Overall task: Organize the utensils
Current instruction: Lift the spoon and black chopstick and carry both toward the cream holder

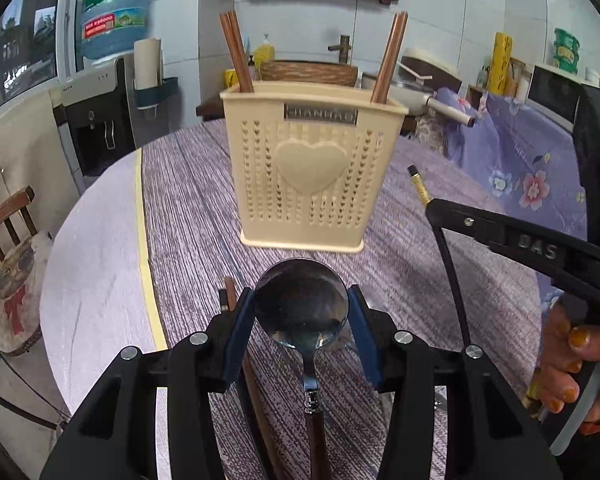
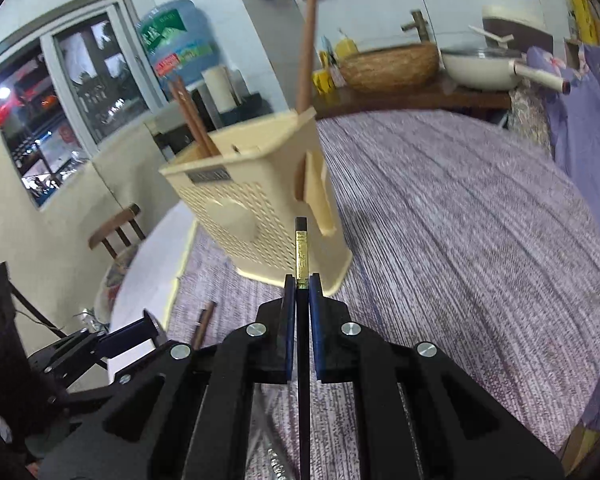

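Two tongs are carrying things toward the holder.

The left tongs [image 1: 301, 308] are squeezing the metal spoon [image 1: 301, 306] by its round bowl, handle pointing back. The right tongs [image 2: 301, 284] are pinching a black chopstick [image 2: 301, 248] with a gold tip, aiming it at the cream utensil holder [image 1: 312, 164] that is standing on the tabletop [image 1: 196, 216], likely for dropping in. Brown chopsticks [image 1: 236, 52] are already leaning inside; one more brown chopstick [image 2: 203, 322] is lying on the tabletop.

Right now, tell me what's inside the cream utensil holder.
The cream utensil holder has brown chopsticks rising from both ends. Its walls hide their lower ends and anything lying at the bottom.
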{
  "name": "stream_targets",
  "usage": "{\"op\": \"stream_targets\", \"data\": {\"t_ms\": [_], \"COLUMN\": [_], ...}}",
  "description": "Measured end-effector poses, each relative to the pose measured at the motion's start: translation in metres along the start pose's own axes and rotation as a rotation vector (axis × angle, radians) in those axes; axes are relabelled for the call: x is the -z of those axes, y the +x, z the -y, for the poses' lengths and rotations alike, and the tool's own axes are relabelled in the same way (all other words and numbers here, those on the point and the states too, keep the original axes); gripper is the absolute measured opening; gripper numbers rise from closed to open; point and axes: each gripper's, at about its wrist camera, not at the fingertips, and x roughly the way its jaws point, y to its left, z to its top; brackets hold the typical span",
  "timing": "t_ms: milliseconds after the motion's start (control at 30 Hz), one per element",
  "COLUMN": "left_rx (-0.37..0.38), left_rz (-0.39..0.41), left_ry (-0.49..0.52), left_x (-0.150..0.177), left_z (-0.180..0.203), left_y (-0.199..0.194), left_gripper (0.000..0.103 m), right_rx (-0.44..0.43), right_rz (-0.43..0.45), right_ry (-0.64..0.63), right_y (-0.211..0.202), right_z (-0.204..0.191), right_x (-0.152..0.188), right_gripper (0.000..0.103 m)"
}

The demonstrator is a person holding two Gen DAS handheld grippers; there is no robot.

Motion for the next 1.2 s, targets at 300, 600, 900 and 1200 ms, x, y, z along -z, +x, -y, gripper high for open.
{"op": "stream_targets", "data": {"t_ms": [300,600,900,1200], "left_rx": [0.014,0.032,0.046,0.039], "left_rz": [0.093,0.113,0.126,0.158], "left_ry": [-0.013,-0.039,-0.047,-0.043], "left_x": [-0.015,-0.023,-0.029,-0.053], "left_z": [-0.005,-0.014,-0.018,-0.025], "left_y": [-0.031,-0.042,-0.049,-0.053], "left_gripper": [0.047,0.046,0.046,0.046], "right_rx": [-0.066,-0.1,-0.115,-0.146], "right_rz": [0.119,0.145,0.183,0.206], "right_ry": [-0.135,-0.149,-0.166,-0.205], "right_y": [-0.061,-0.084,-0.095,-0.102], "right_z": [-0.023,-0.02,-0.025,-0.039], "right_x": [-0.012,-0.019,-0.028,-0.052], "right_gripper": [0.008,0.008,0.008,0.008]}}
